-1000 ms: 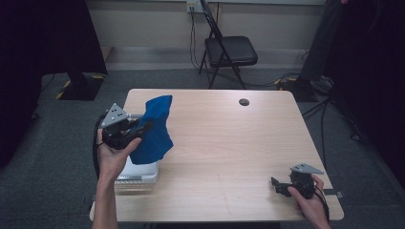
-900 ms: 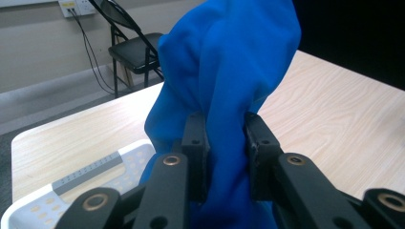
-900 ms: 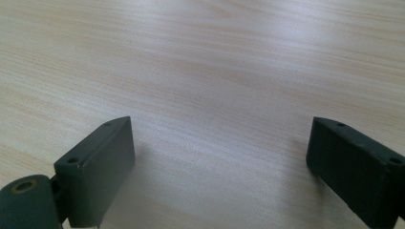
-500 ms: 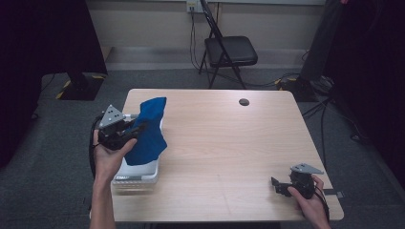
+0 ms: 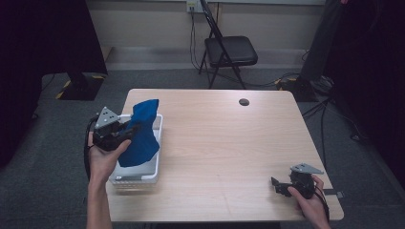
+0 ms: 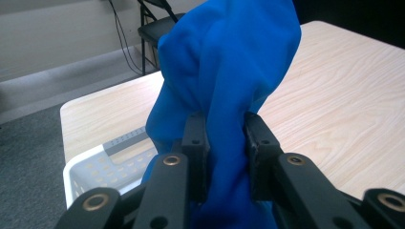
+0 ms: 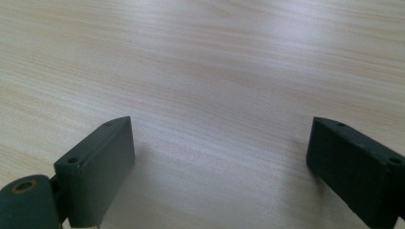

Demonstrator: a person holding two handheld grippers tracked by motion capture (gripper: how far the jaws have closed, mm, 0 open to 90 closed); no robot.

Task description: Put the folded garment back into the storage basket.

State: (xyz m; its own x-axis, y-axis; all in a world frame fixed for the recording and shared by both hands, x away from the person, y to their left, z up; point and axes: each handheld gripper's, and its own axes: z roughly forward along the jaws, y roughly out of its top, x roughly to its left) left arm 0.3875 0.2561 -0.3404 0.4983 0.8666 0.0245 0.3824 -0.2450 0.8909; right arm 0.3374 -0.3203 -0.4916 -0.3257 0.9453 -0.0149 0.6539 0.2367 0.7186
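Note:
A blue cloth (image 5: pixel 141 131) hangs bunched over a white basket (image 5: pixel 158 143) at the table's left edge. My left gripper (image 5: pixel 131 130) is shut on the cloth. In the left gripper view the cloth (image 6: pixel 229 71) is pinched between both jaws and rises above them, with the basket's rim (image 6: pixel 86 167) below. My right gripper (image 5: pixel 278 186) rests low at the table's front right corner. In the right gripper view it (image 7: pixel 219 157) is open, with bare wood between its jaws.
A small dark round object (image 5: pixel 244 101) lies near the table's far edge. A black folding chair (image 5: pixel 229 50) stands beyond the table. The wooden tabletop (image 5: pixel 229 143) is bare between the basket and my right gripper.
My left gripper has carried the blue cloth a little leftward, and more of the white basket shows beneath it. The right gripper has stayed where it was.

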